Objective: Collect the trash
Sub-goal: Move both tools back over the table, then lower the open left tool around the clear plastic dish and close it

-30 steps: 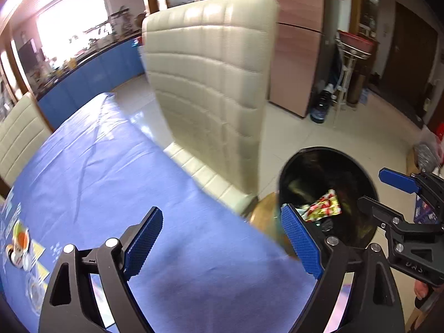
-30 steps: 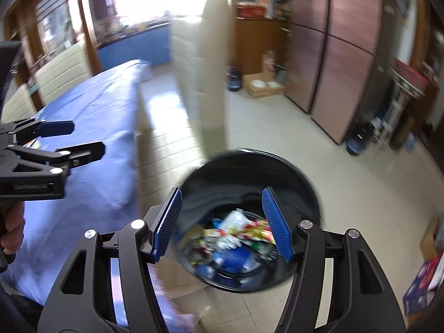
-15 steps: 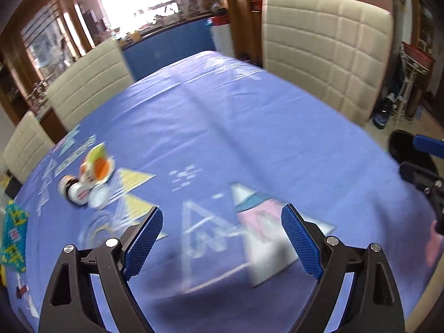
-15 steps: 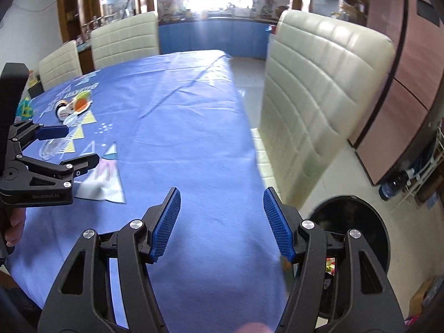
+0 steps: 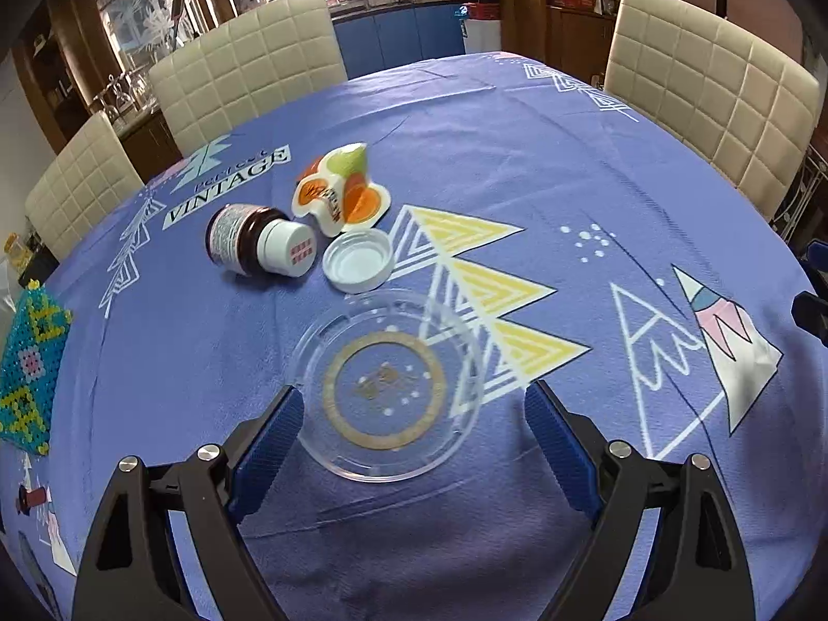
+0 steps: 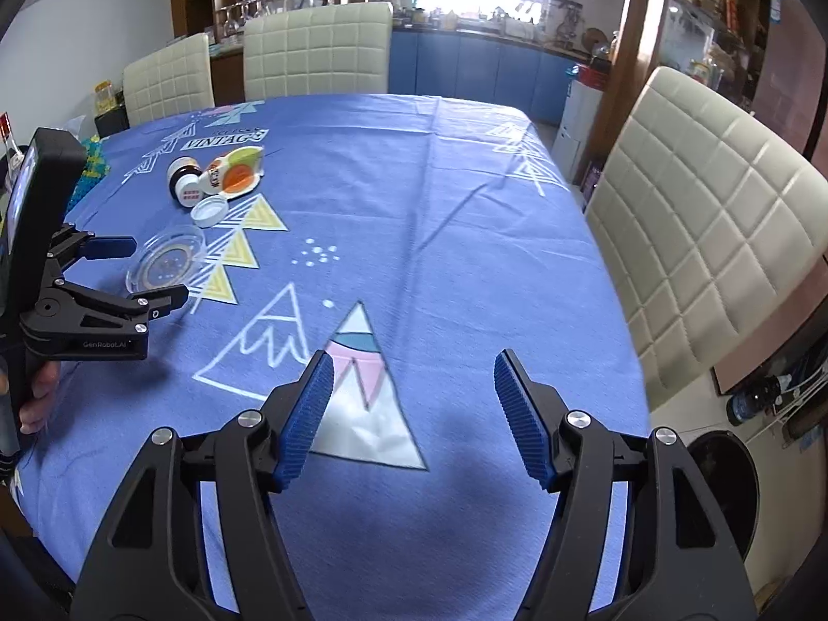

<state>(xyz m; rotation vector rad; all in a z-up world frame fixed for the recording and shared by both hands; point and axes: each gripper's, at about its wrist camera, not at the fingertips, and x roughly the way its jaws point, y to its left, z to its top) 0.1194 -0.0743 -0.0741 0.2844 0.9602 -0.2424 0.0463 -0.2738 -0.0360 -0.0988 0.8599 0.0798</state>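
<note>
Both grippers have swung from the bin back over the counter (image 5: 543, 165). Left gripper (image 5: 414, 429) fingers wide, empty, bracketing the clear lid (image 5: 388, 383). Right gripper (image 6: 409, 414), fingers just widened, empty; next pickup likely.

Open blue tablecloth (image 6: 440, 196) spreads wide on the right, while a clear lid (image 5: 389, 383), white cap (image 5: 357, 260), toppled bottle (image 5: 256, 247) and crumpled wrapper (image 5: 341, 191) crowd the left.

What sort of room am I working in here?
Most likely a home dining room: a table under a blue tablecloth, padded cream chairs around it, and blue kitchen cabinets below a window behind.
</note>
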